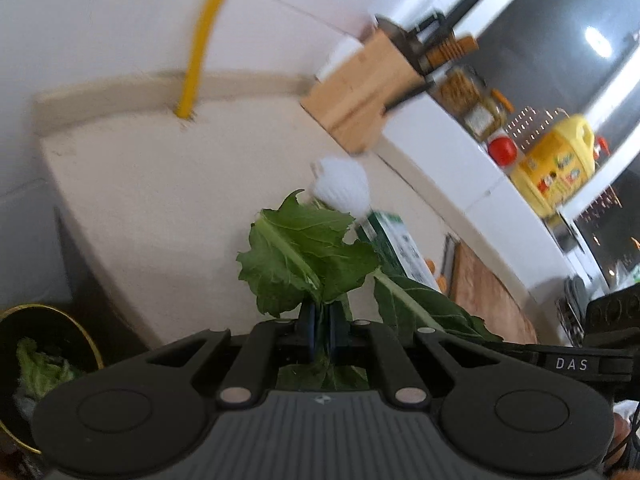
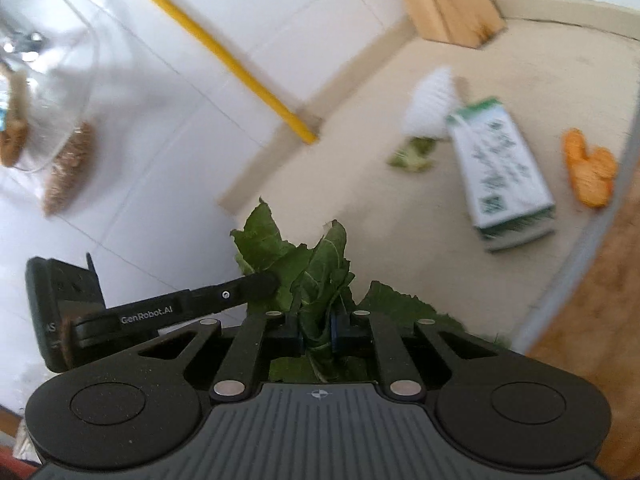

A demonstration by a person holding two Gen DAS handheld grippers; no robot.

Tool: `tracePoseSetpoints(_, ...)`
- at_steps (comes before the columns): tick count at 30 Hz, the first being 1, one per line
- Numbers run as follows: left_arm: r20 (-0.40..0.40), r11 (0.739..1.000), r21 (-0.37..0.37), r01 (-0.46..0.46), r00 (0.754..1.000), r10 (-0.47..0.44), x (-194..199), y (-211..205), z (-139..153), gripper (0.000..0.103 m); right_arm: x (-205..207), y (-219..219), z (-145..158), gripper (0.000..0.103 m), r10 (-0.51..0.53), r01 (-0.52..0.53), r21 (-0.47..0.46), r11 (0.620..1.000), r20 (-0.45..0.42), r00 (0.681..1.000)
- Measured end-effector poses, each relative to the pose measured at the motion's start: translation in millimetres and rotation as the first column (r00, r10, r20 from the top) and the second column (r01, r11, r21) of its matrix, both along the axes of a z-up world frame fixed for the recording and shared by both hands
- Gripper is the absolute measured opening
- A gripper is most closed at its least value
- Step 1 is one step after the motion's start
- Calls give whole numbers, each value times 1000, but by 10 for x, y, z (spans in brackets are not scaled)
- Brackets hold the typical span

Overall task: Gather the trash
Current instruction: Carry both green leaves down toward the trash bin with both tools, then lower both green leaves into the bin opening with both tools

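A: Bright, even daylight in both views; the white wall tiles [image 2: 168, 128] nearly wash out.

B: Motion blur smears the knife block [image 1: 352, 92] and carton [image 2: 504, 176]. Fisheye bends the edges, corners go black, and a lamp glares off the dark panel [image 1: 596, 40].

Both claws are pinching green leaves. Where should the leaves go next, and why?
Probably carry the left claw and its leaf over to the black bin at lower left, then open. That bin already holds leafy scraps. The right claw pinches more leaves and could follow.
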State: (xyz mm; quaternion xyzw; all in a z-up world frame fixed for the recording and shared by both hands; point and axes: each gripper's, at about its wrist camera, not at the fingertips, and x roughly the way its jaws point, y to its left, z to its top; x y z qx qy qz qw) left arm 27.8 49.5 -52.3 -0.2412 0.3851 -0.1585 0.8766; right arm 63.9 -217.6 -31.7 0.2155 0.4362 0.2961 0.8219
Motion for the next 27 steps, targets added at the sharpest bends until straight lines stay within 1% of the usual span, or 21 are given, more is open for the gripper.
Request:
tracePoseSetpoints(4,31,997,21,-74,997,74,-166,263,109,3,23,260,25,15,48,-49,28,998,18,999)
tracePoseSetpoints(8,48,988,39,-147,988,145,-354,517,155,3,38,605,44,15,122,-123,49,991,30,992)
tracePoseSetpoints(12,55,974,53,-222,974,219,-560,785,169,3,48,1013,62,14,202,-204,57,977,48,978)
tracePoseSetpoints(15,63,958,75,-276,960,272,-701,955,173,3,38,1259,78,15,250,-252,59,966,53,967)
tracePoseSetpoints(21,58,932,92,-350,937,345,-915,1249,148,3,5,1667,87,15,322,-325,60,944,59,945)
tracePoseSetpoints(27,64,913,118,-390,921,385,-1024,1443,109,3,-23,1980,73,15,362,-365,49,930,65,930)
